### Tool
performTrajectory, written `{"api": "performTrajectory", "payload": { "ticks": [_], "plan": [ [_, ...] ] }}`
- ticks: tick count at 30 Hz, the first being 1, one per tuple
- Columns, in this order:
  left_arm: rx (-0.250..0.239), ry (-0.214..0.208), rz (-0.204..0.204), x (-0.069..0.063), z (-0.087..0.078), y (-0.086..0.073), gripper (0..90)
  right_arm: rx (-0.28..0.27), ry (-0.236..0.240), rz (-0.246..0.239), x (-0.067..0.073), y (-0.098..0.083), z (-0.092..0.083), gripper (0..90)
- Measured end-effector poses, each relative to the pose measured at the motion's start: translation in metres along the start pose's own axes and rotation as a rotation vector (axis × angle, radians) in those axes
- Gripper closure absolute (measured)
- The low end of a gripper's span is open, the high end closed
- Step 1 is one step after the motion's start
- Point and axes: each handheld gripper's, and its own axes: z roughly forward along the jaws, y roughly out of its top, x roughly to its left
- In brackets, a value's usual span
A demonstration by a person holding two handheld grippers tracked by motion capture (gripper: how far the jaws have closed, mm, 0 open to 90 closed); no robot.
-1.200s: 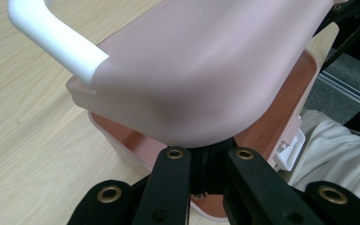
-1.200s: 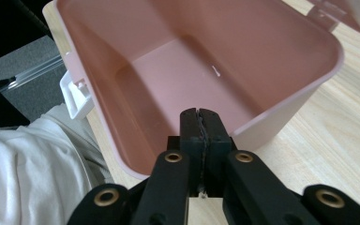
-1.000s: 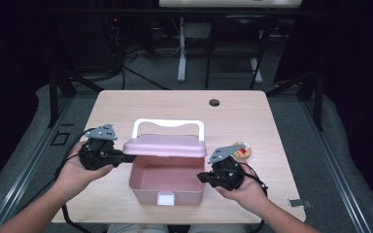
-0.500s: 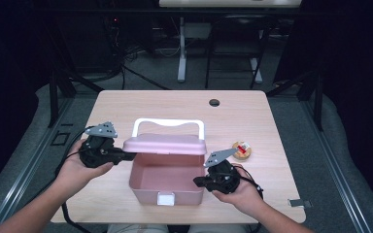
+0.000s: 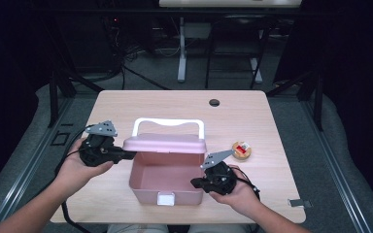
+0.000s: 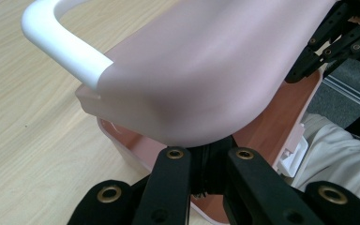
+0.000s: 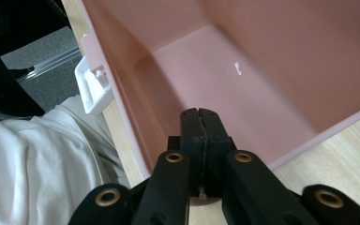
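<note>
At the near middle of the table, high view: a pale pink plastic box (image 5: 165,182) with a rounded hinged lid (image 5: 165,143) and a white loop handle (image 5: 168,124) stands open, its cavity empty.
High view, left gripper (image 5: 128,154): its jaws are closed and their tips meet the lid's left edge; whether they pinch the rim or only prop it I cannot tell.
High view, right gripper (image 5: 194,183): closed on nothing, tips at the box's right wall near the front corner.
High view, bystander: a small round wooden dish (image 5: 241,150) with a red and white piece on it sits well apart to the right on the light wooden table (image 5: 281,121).
Left gripper view, risk 1: the lid (image 6: 206,70) rests just over the 2 black jaws, so I judge it could slip off and drop shut if the tips slide along the smooth curve.
Left gripper view, look: glossy pink shell, white handle (image 6: 61,44) pointing away, the box wall (image 6: 281,122) below.
Right gripper view, risk 2: the closed tips (image 7: 200,129) hang over the rim of the box (image 7: 243,75); a sideways push here could, I think, skid or tip the light box toward the table edge.
Right gripper view, look: bare smooth floor, a white latch (image 7: 93,86) on the front wall.
</note>
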Motion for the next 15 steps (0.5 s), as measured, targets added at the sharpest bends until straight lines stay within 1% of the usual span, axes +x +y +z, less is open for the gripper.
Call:
{"api": "performTrajectory", "payload": {
  "ticks": [11,13,15],
  "plan": [
    [-0.001,0.003,-0.005,0.0019,-0.0005,0.0029,89.8,-0.006,0.007,0.001,-0.0013,-0.0008,0.0040,89.9],
    [-0.004,0.001,-0.006,0.0022,-0.0006,0.0035,89.8,-0.004,-0.001,-0.002,-0.0019,-0.0017,0.0054,90.0],
    [-0.004,-0.002,-0.008,0.0025,-0.0007,0.0045,89.8,-0.009,0.004,0.009,-0.0039,-0.0019,0.0052,90.0]
  ]
}}
